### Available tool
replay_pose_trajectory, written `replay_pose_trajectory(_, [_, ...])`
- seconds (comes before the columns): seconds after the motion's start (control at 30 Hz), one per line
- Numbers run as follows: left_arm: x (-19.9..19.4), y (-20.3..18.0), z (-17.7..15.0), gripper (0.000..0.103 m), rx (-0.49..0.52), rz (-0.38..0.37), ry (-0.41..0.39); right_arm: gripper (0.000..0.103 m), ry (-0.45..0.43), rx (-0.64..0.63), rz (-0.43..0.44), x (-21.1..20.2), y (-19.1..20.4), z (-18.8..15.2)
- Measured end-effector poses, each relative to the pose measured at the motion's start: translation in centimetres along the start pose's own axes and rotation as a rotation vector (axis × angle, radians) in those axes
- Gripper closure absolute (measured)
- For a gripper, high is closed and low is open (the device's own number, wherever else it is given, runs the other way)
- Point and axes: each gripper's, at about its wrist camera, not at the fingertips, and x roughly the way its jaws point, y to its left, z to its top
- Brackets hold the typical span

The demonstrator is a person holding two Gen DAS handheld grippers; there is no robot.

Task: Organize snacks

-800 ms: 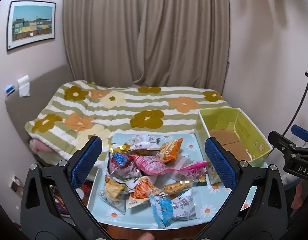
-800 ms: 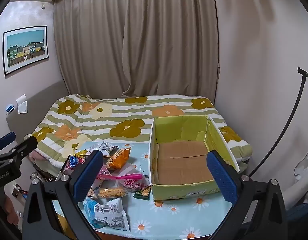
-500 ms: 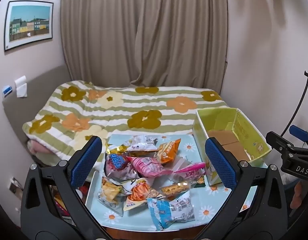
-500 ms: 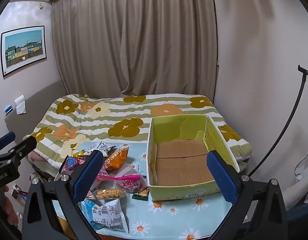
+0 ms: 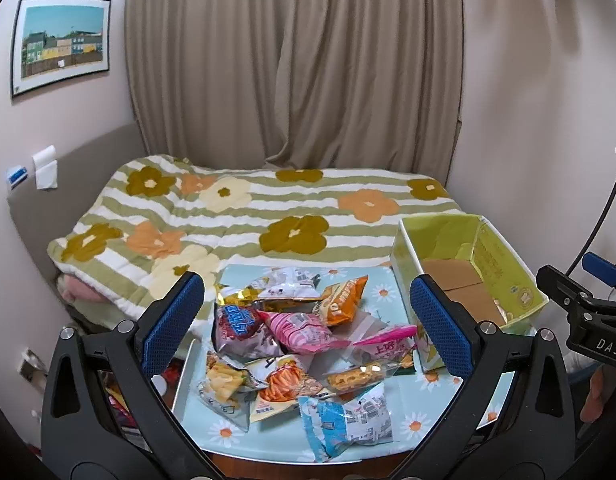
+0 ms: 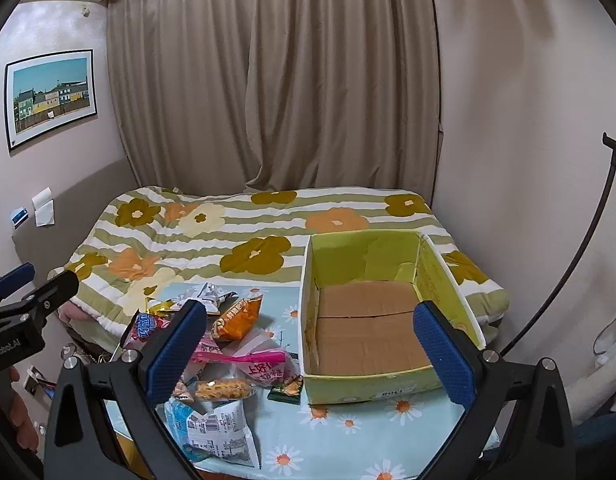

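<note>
Across the daisy-print surface (image 5: 424, 396) lies a loose heap of snack packets (image 5: 292, 344), filling its left half, with a green cardboard box (image 6: 372, 384) standing just to their right, touching or nearly touching the nearest packets. From the left wrist view the box's near left corner is hidden behind a blue pad, and its far wall is the only inner side seen well; the right wrist view shows its brown floor bare. Several packets overlap, so the lower ones show only edges: a blue-and-white packet (image 5: 348, 420) lies nearest the front edge, a pink one (image 5: 300, 328) sits mid-heap, an orange one (image 6: 238, 318) farther back. Print on most wrappers is too small to read. Under the surface's left edge some clutter shows, too dark and cut off to identify. Beyond lies a bed with a flowered striped cover (image 6: 244, 240), backed by a beige curtain (image 5: 292, 64). The left gripper (image 5: 306, 320) hovers above the heap, tilted downward, its jaws spread wide with nothing between them and no pad touching a packet. The right gripper (image 6: 310, 344) hangs over the box's near wall, likewise tilted down, jaws spread wide and empty. Only fingertips of the holding hands show at the frame edges.
</note>
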Motion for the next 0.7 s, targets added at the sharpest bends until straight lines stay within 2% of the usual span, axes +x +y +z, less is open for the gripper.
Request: replay_pose_trajectory(0.7, [0.95, 0.41, -0.17, 0.001, -0.011, -0.014, 0.018, 0.001, 0.011, 0.001, 0.004, 0.18, 0.71, -0.64])
